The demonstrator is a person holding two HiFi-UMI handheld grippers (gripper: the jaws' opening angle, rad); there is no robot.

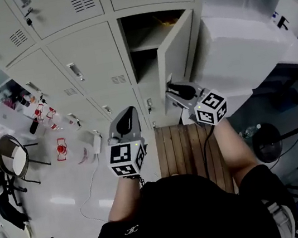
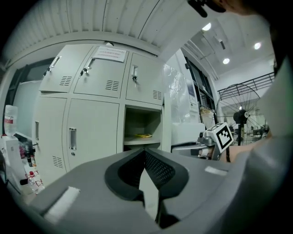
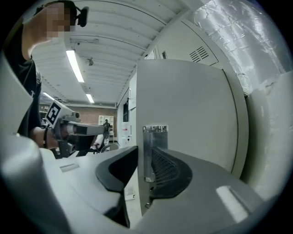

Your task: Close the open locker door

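I am working with two grey plastic grippers, each carrying one cube with black-and-white square markers. My left gripper (image 1: 127, 113) is hanging in front of the closed doors with its two dark, ribbed fingers (image 2: 158, 170) drawn narrow, almost together, with nothing between them. My right gripper (image 1: 173, 87) is reaching further right, and its two fingers (image 3: 167, 171) are closing on the free edge of the one open pale grey sheet-metal locker door (image 3: 192, 114), one finger on each face of it. The right-hand finger is lying behind the door's single upright shiny metal handle plate (image 3: 154, 151).

That door (image 1: 174, 49) is flat, smooth and rectangular. It is standing swung out towards me from the right column of the bank of pale grey metal lockers (image 1: 88, 58); every other door I am seeing there is shut, each with a louvred vent. Inside the open compartment one shelf (image 1: 145, 45) is carrying one small yellow object (image 2: 144, 135). A brown slatted wooden pallet (image 1: 179, 147) is lying near me, and a large white plastic-wrapped block (image 1: 238, 44) is standing just right of the lockers.
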